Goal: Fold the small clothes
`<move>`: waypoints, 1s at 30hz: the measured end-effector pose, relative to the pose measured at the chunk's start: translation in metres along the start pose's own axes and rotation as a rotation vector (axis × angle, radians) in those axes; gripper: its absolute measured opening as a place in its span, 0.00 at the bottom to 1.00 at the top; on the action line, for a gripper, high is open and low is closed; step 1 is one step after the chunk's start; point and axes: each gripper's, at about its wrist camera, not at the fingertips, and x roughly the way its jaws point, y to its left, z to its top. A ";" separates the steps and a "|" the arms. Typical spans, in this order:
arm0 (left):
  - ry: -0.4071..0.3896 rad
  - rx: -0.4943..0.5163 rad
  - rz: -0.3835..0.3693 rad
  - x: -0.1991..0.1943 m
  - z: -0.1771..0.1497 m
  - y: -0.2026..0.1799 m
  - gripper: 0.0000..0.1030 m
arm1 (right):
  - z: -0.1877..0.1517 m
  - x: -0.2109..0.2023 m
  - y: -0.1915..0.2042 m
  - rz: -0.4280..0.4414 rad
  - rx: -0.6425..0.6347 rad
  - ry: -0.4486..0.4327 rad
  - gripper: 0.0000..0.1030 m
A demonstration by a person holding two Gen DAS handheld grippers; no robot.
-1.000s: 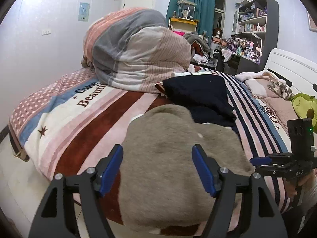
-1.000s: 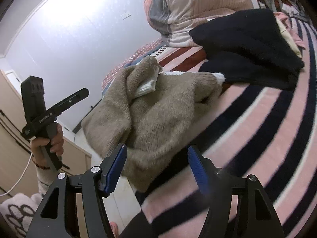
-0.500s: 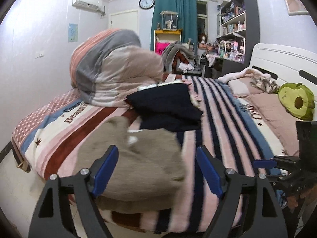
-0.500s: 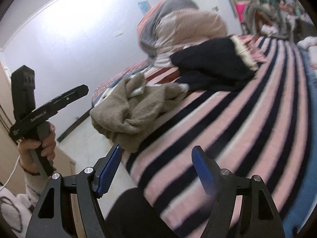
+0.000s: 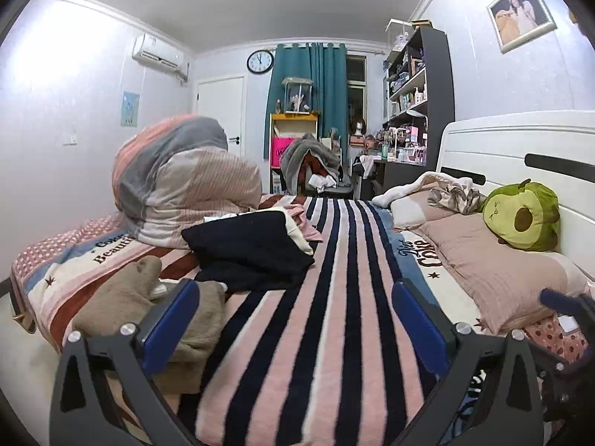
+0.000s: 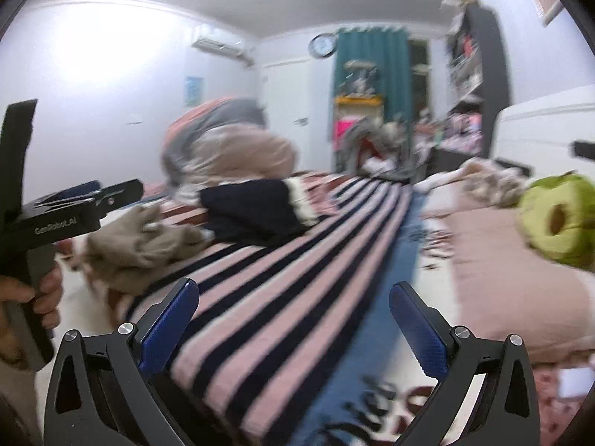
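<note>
A crumpled beige fleece garment (image 5: 122, 308) lies at the near left corner of the striped bed (image 5: 334, 297); it shows in the right wrist view too (image 6: 137, 249). Behind it sits a dark navy garment (image 5: 253, 249), also (image 6: 253, 212). My left gripper (image 5: 295, 297) has its jaws opening wide, nothing between them, the left blue pad just in front of the beige garment. My right gripper (image 6: 293, 297) is likewise opening over the stripes with nothing between its pads. The left gripper's body (image 6: 74, 212) shows at the left of the right wrist view, held by a hand.
A rolled striped duvet (image 5: 178, 186) fills the bed's far left. Pillows (image 5: 483, 252) and a green avocado plush (image 5: 520, 215) lie by the white headboard (image 5: 520, 145). Shelves, a desk and teal curtains stand beyond the bed.
Both grippers pulled back from the beige garment and swung right toward the bed's middle, rising a little. Their jaws widened, and the garment now lies off to the left.
</note>
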 end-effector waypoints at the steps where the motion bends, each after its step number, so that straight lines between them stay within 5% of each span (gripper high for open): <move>1: -0.004 0.007 -0.001 -0.003 0.000 -0.006 0.99 | -0.001 -0.006 -0.002 -0.017 -0.001 -0.008 0.99; 8: -0.020 0.029 -0.024 -0.021 -0.003 -0.027 0.99 | 0.001 -0.032 -0.013 -0.067 0.014 -0.054 0.99; 30: -0.040 0.031 -0.018 -0.047 -0.005 -0.028 0.99 | -0.001 -0.050 0.000 -0.017 0.036 -0.064 0.99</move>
